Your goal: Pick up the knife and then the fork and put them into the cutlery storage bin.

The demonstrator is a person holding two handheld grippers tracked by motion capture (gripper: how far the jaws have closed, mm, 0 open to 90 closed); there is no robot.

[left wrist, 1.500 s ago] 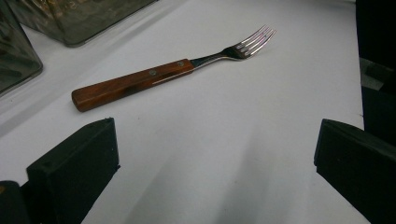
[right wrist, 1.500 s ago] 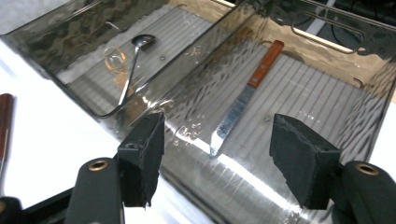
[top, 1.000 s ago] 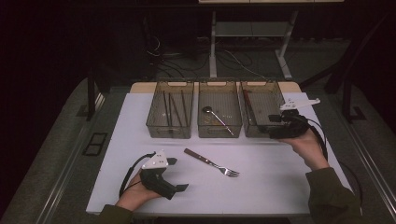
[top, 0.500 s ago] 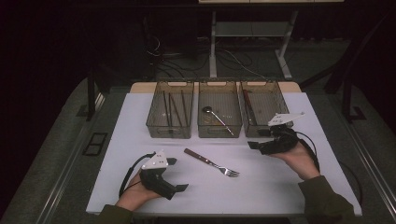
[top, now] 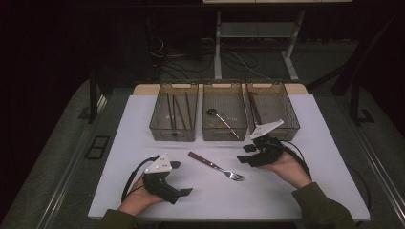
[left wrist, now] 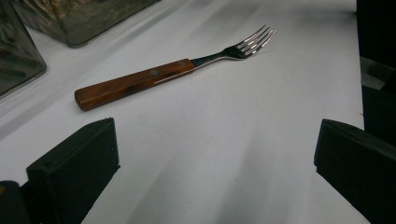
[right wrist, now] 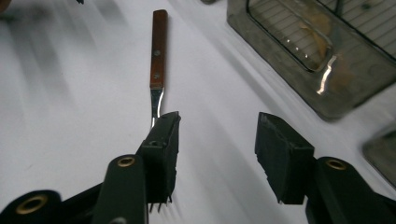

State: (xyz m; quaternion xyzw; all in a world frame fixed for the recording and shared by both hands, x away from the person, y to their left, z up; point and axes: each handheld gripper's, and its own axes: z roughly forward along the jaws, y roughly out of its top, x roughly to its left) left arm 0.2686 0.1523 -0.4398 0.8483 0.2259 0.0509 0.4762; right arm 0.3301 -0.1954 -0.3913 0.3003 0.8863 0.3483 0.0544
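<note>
A fork [top: 216, 166] with a brown wooden handle lies on the white table, tines toward the right. My left gripper [top: 180, 178] rests low at the fork's left, open wide; its view has the fork [left wrist: 154, 77] ahead of the gripper [left wrist: 215, 158]. My right gripper [top: 243, 153] hovers just right of the tines, pointing left along the fork. Its jaws have just been closing and stand half apart with nothing between them. In the right gripper view [right wrist: 217, 140] the left jaw covers the tines, and the fork's handle [right wrist: 158, 51] runs away from me.
Three clear trays stand in a row at the back. The left tray [top: 173, 138] holds dark sticks, the middle tray [top: 224, 138] a spoon [top: 220, 119], the right tray [top: 291, 119] a brown-handled utensil. A tray corner [right wrist: 289, 70] lies close to my right gripper's right jaw.
My right gripper has left the right tray and come down and leftward to the fork's tines, its jaws narrower than before. The left gripper and the fork have stayed put.
</note>
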